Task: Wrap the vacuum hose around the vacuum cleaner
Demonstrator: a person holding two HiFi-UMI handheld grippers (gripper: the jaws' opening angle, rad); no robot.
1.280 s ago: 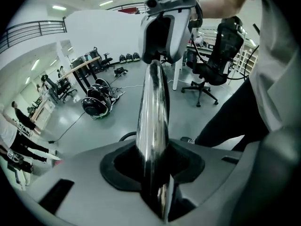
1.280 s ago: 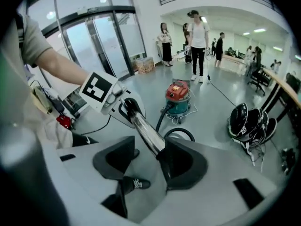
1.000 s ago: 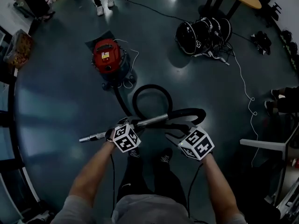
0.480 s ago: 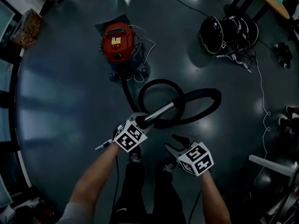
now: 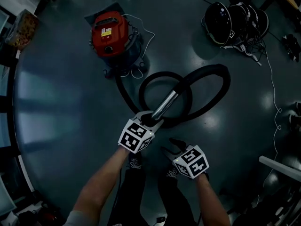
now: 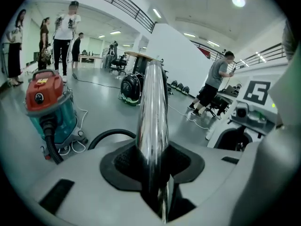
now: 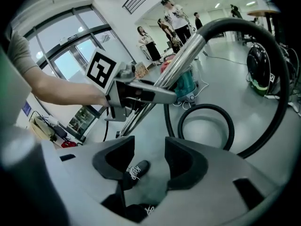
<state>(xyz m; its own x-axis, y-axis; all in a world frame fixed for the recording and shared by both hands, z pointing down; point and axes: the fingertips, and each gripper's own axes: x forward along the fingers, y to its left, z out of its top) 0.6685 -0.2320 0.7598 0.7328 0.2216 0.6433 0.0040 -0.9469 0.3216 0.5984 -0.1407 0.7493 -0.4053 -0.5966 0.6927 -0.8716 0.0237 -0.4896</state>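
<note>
Being clamped between the pads of the L hand-held gripper [image 5: 150, 120] [image 6: 153, 173], the chrome wand [image 5: 167, 102] [image 6: 153, 107] is being pointed away from the person, toward the looped hose. The rigid end is prob. being gripped because it gives control over the floppy rest.

The R hand-held gripper [image 5: 172, 145] [image 7: 143, 161] is being carried empty, jaws apart w/ only floor and a shoe [image 7: 135, 170] seen thru the gap. It is prob. being kept free beside the L one so that slack can be taken up.

The black hose [image 5: 227, 84] [image 7: 235, 22] is being left lying on the floor [image 5: 56, 107] in a figure-eight. One end is being fed into the red-topped vacuum cleaner [image 5: 110, 32] [image 6: 47, 100], which is standing well apart from both grippers, at the head view's upper left.

No turn is yet being laid round the canister, so the wrap is being judged as not begun. A white power cord [image 5: 149, 34] is lying just beside the body & could be snagged while the hose is being wound.
</note>
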